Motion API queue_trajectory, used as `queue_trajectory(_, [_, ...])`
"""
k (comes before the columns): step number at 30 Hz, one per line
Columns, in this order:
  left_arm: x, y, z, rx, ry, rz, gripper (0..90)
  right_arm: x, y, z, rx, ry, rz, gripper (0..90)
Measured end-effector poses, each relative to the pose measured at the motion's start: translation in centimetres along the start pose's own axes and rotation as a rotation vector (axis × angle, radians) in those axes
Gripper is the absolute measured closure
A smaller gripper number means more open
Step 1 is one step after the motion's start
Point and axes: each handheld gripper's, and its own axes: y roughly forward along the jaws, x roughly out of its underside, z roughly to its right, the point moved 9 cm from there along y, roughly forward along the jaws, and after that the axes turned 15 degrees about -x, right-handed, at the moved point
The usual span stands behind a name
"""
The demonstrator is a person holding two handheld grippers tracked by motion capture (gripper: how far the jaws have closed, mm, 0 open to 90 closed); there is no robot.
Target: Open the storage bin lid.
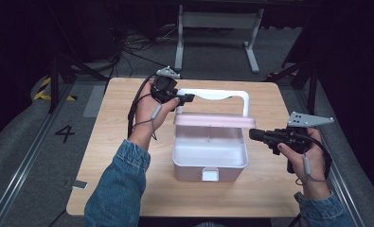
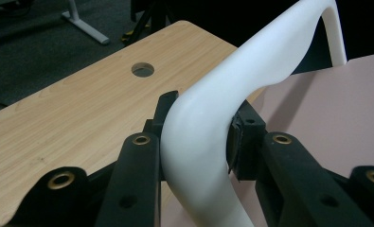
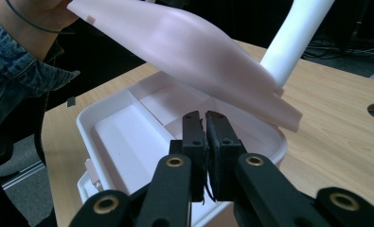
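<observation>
High view: the left gripper [image 1: 187,98] clamps the white handle [image 1: 222,93] of the pink storage box [image 1: 209,158] mid-desk [image 1: 113,142], its lid [image 1: 213,120] raised. This looks like an opening step; next, swing it fully back.

Left gripper view: fingers [image 2: 244,142] pinch the handle's corner bend.

Right gripper view: the right gripper [image 3: 205,124] is closed on nothing, with the divided, empty tray just beyond.

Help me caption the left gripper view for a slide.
Left tool clamped on the white handle of a pink lid, above a wooden table.
</observation>
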Motion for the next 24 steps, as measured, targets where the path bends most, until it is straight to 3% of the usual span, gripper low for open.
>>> queue_trajectory(8, [0.2, -0.4, 0.2, -0.009, 0.019, 0.002, 69.0, -0.4, 0.5, -0.2, -0.008, -0.014, 0.026, 90.0])
queue_trajectory(10, [0.3, -0.4, 0.0, -0.03, 0.018, -0.001, 67.5, -0.4, 0.5, -0.2, -0.008, -0.013, 0.025, 90.0])
queue_trajectory(16, [0.4, -0.8, -0.7, -0.075, 0.026, 0.004, 50.2, -0.3, 0.5, -0.1, -0.008, -0.013, 0.026, 90.0])
queue_trajectory(19, [0.4, -1.1, -0.8, -0.075, 0.02, 0.01, 45.2, -0.3, 0.5, -0.1, -0.008, -0.013, 0.026, 90.0])
queue_trajectory(24, [0.5, -1.6, -0.8, -0.078, 0.017, 0.018, 44.2, -0.4, 0.4, -0.1, -0.004, -0.01, 0.022, 90.0])
